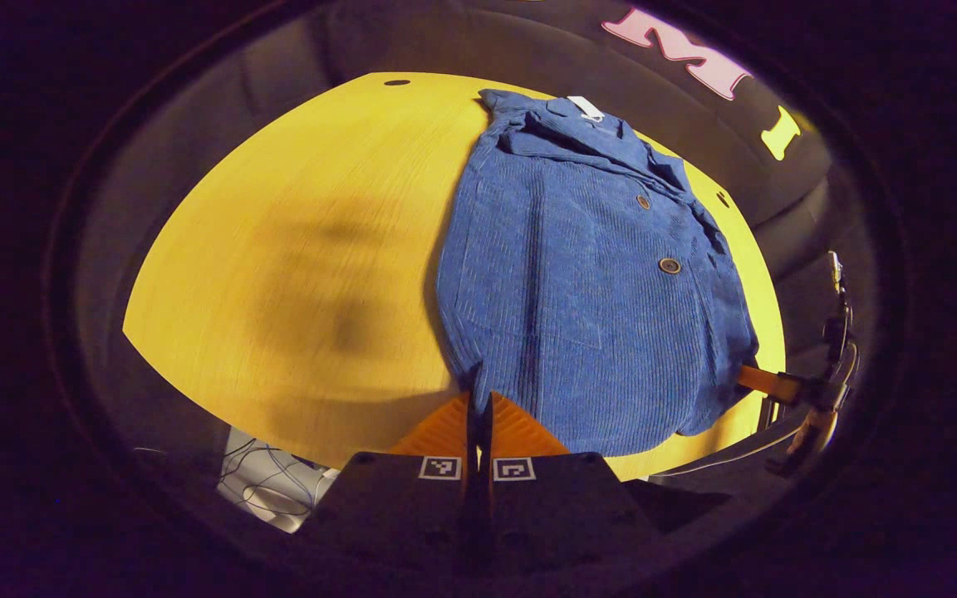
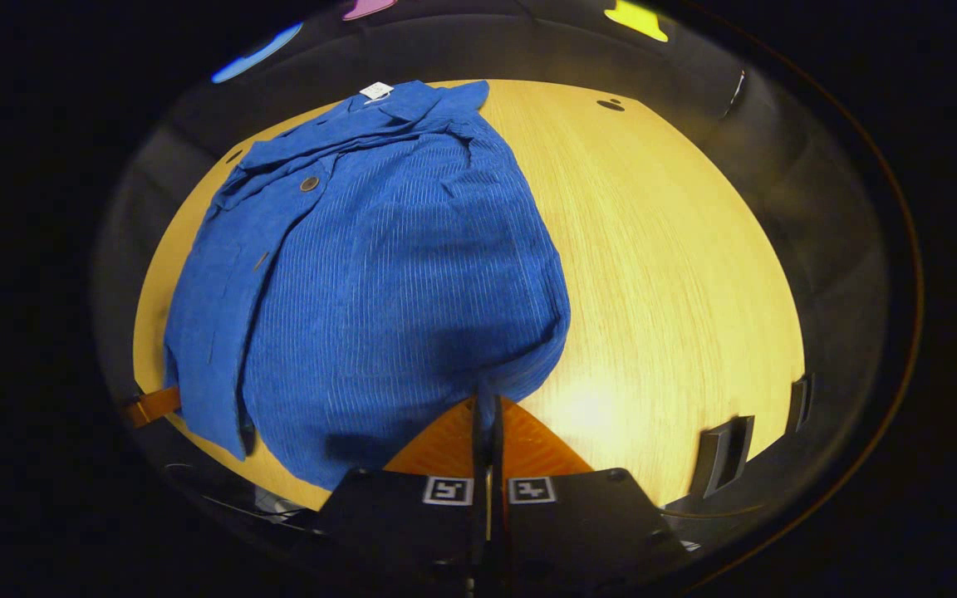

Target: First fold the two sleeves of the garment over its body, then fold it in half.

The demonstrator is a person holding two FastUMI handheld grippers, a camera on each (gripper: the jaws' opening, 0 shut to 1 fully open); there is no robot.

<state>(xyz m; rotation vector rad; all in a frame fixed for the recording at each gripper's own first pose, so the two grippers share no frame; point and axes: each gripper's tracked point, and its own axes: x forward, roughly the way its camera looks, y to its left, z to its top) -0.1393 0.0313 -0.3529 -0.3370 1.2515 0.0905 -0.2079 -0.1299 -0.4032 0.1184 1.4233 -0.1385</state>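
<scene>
A: Left gripper view first. Your left gripper [image 1: 478, 403] sits at bottom centre, fingers pressed together on the hem corner of the blue jacket [image 1: 586, 274]. Looks like a pinch on cloth, both sides closed on it.

B: And the right gripper view?

A: Same story. Your right gripper [image 2: 487, 399] at bottom centre is clamped on the hem's other corner. In the left gripper view you can spot that second gripper at the lower right edge of the frame, fingers under the jacket's corner.

B: Where's the jacket lying?

A: On the yellow wooden table [image 1: 296, 249], collar at the top of the frame, hem at the bottom by you. Ribbed corduroy, brown buttons [image 1: 669, 265] down the front, white label [image 1: 585, 107] at the neck. No sleeves stick out either side, so I'd judge they're folded in and the half fold is what's left.

B: Risks?

A: Thick cloth, thin pinch. If you lift unevenly one corner could slip out, or the tucked sleeves could slide loose and spoil the fold. Dragging instead of lifting may bunch the body. Carry both corners level toward the collar.
</scene>
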